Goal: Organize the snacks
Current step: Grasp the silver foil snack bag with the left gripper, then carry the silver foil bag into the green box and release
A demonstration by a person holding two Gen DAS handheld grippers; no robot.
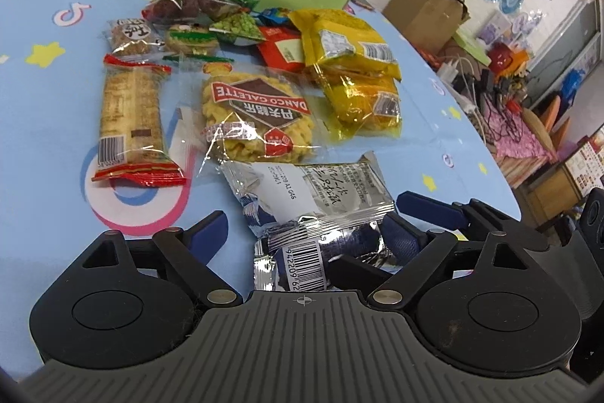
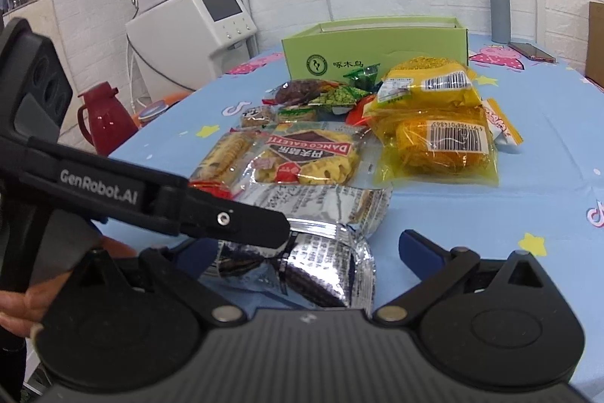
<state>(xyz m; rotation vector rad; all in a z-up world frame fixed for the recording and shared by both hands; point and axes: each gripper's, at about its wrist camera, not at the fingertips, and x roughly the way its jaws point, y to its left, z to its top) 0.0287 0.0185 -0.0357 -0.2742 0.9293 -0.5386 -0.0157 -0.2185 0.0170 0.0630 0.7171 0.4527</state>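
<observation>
Both my grippers meet at the silver packet, low in the frame.

Largest first: the table [image 1: 41, 93], then the green box [image 2: 377, 44] at the upper middle, then the silver packet [image 1: 313, 199]. My left gripper [image 1: 305, 233] and right gripper [image 2: 313, 244] stand wide open around it, holding nothing; next I'd close, lift, and carry it to the box.

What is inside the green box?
The green box stands behind the snack pile, lid open. Only its inner rim shows; its front wall hides the inside, so its contents cannot be seen.
</observation>
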